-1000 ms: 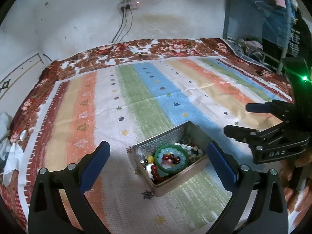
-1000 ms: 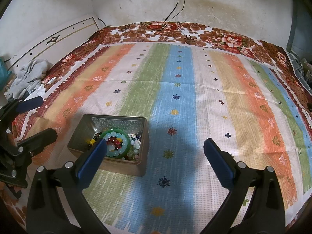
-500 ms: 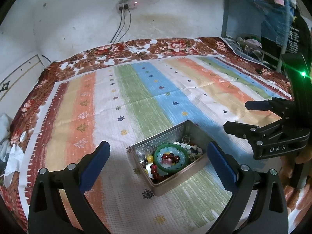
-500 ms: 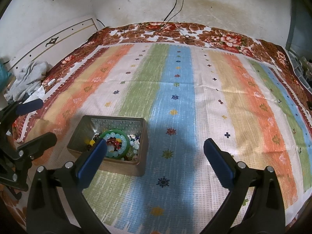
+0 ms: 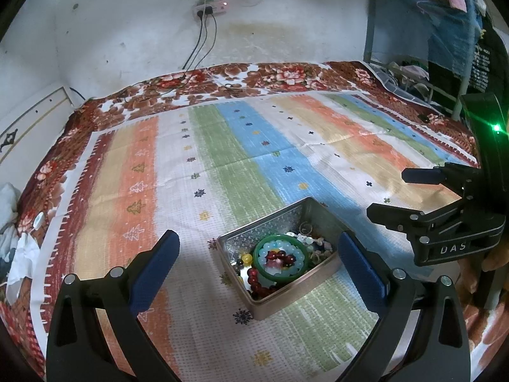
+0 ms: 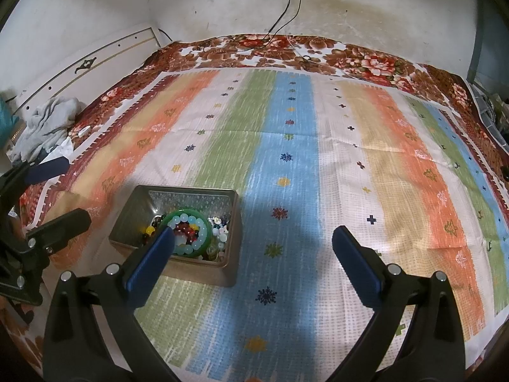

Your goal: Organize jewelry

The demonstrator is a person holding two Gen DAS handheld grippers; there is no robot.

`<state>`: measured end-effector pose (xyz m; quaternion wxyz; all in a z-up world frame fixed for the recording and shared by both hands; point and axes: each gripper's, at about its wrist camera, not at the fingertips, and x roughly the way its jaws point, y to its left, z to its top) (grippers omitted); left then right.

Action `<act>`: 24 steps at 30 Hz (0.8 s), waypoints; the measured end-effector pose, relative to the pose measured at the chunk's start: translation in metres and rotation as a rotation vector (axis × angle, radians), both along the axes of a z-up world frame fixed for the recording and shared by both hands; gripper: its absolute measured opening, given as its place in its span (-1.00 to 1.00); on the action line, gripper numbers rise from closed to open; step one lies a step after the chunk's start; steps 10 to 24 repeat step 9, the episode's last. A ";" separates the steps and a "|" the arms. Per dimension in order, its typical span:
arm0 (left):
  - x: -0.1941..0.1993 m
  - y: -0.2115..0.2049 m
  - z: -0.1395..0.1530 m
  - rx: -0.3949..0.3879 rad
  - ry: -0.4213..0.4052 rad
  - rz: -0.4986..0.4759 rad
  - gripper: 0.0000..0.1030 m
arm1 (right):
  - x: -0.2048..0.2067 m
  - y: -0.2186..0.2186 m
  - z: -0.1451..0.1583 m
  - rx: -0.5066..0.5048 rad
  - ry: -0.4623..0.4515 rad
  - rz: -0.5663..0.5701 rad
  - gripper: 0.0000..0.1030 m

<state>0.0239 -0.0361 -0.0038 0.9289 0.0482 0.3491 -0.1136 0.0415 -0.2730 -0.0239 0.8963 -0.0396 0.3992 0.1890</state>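
Metal tin of jewelry on striped cloth, both grippers hovering, jaws spread wide, nothing held.

Green bangle on top, ringing pale beads and dark red beads; yellow bead, small rings and bits heaped loose beside, all inside tin. Left gripper framing tin; right gripper just beside it, off to right. Fits either sorting out ahead or everything gathered in. Any pick: narrow pinch on bangle rim, clear of tangled strands.
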 end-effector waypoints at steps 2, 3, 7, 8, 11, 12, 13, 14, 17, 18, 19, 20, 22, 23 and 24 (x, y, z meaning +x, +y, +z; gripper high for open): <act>0.001 0.001 0.000 0.001 0.004 0.000 0.89 | 0.000 0.000 -0.001 -0.002 0.000 0.000 0.90; 0.002 0.002 -0.001 0.002 0.017 -0.001 0.89 | -0.001 -0.001 -0.001 -0.001 0.000 0.000 0.90; 0.005 0.004 -0.004 0.009 0.040 0.009 0.89 | 0.000 -0.001 -0.001 -0.002 0.001 0.000 0.90; 0.005 0.005 -0.004 0.006 0.041 0.008 0.89 | 0.000 0.001 0.000 -0.003 -0.001 0.000 0.90; 0.005 0.006 -0.003 0.003 0.040 0.007 0.89 | 0.000 0.000 -0.001 -0.003 0.000 0.002 0.90; 0.005 0.006 -0.003 0.003 0.040 0.007 0.89 | 0.000 0.000 -0.001 -0.003 0.000 0.002 0.90; 0.005 0.006 -0.003 0.003 0.040 0.007 0.89 | 0.000 0.000 -0.001 -0.003 0.000 0.002 0.90; 0.005 0.006 -0.003 0.003 0.040 0.007 0.89 | 0.000 0.000 -0.001 -0.003 0.000 0.002 0.90; 0.005 0.006 -0.003 0.003 0.040 0.007 0.89 | 0.000 0.000 -0.001 -0.003 0.000 0.002 0.90; 0.005 0.006 -0.003 0.003 0.040 0.007 0.89 | 0.000 0.000 -0.001 -0.003 0.000 0.002 0.90; 0.005 0.006 -0.003 0.003 0.040 0.007 0.89 | 0.000 0.000 -0.001 -0.003 0.000 0.002 0.90; 0.005 0.006 -0.003 0.003 0.040 0.007 0.89 | 0.000 0.000 -0.001 -0.003 0.000 0.002 0.90; 0.005 0.006 -0.003 0.003 0.040 0.007 0.89 | 0.000 0.000 -0.001 -0.003 0.000 0.002 0.90; 0.005 0.006 -0.003 0.003 0.040 0.007 0.89 | 0.000 0.000 -0.001 -0.003 0.000 0.002 0.90; 0.005 0.006 -0.003 0.003 0.040 0.007 0.89 | 0.000 0.000 -0.001 -0.003 0.000 0.002 0.90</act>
